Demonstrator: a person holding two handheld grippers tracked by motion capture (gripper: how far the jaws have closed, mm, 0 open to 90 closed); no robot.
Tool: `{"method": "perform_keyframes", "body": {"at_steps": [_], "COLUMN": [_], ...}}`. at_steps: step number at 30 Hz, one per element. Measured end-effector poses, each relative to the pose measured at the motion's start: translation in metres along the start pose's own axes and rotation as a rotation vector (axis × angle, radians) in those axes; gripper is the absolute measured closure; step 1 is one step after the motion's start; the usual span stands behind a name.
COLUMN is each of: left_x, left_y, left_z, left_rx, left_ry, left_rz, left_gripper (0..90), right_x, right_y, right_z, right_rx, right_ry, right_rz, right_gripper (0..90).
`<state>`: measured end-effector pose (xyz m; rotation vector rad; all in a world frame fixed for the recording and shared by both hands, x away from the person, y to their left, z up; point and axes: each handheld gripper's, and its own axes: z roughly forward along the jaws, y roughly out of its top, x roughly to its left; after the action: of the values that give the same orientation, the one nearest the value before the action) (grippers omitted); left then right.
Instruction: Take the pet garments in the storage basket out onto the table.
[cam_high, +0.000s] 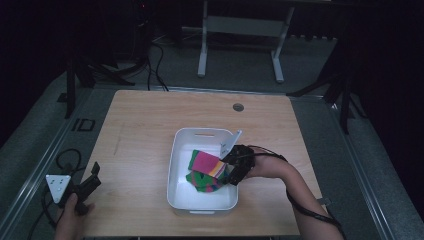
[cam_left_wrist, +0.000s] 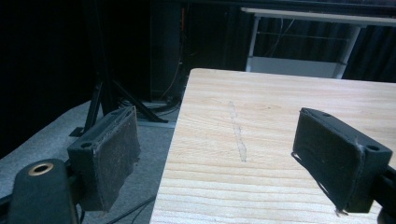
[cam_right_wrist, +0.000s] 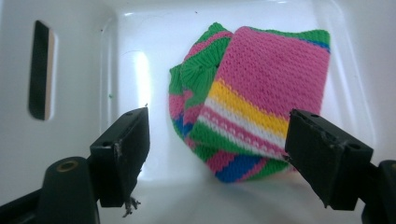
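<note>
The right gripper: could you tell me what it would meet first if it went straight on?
Probably the striped sock in the white bin; the right gripper is open and points at it.

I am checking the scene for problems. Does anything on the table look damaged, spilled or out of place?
Nothing is spilled or broken. The striped sock lies folded inside the white bin. Small oddities: a pale scuff runs along the wooden table, and the pads of the right tool are frayed at the edges.
</note>
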<state>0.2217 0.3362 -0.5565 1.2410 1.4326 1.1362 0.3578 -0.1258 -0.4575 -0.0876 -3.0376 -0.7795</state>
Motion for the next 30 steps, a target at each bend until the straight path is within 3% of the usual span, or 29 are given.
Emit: {"method": "perform_keyframes", "body": {"at_steps": [6,11,14,21,24,26,27,28,30], "left_x": [0.000,0.000,0.000,0.000,0.000,0.000,0.000,0.000,0.001], "left_y": [0.000,0.000,0.000,0.000,0.000,0.000,0.000,0.000,0.000], "left_z": [0.000,0.000,0.000,0.000,0.000,0.000,0.000,0.000,-0.001], "left_rx": [0.000,-0.003,-0.004,-0.006,-0.006,-0.007,-0.007,-0.007,-0.007], "left_ry": [-0.005,-0.010,-0.012,-0.014,-0.013,-0.014,-0.014,-0.015,-0.014], "left_rz": [0.002,0.002,0.001,0.002,0.002,0.002,0.002,0.001,-0.003], "left_gripper": [15.1,15.1,15.1,15.1,15.1,15.1,15.1,15.1,15.2], "right_x": [-0.001,0.001,0.002,0.003,0.006,0.005,0.005,0.004,0.004], "right_y": [0.013,0.017,0.017,0.015,0.018,0.019,0.019,0.020,0.020], "right_z": [0.021,0.040,0.050,0.069,0.072,0.071,0.071,0.069,0.065], "right_rx": [0.029,0.101,0.149,0.238,0.251,0.255,0.255,0.252,0.243], "right_ry": [0.013,0.014,-0.043,-0.089,-0.132,-0.163,-0.163,-0.183,-0.185], "right_rz": [-0.028,-0.034,-0.066,-0.077,-0.089,-0.100,-0.100,-0.090,-0.094], "right_gripper": [22.0,23.4,25.8,32.0,48.7,64.3,64.3,74.9,77.2]}}
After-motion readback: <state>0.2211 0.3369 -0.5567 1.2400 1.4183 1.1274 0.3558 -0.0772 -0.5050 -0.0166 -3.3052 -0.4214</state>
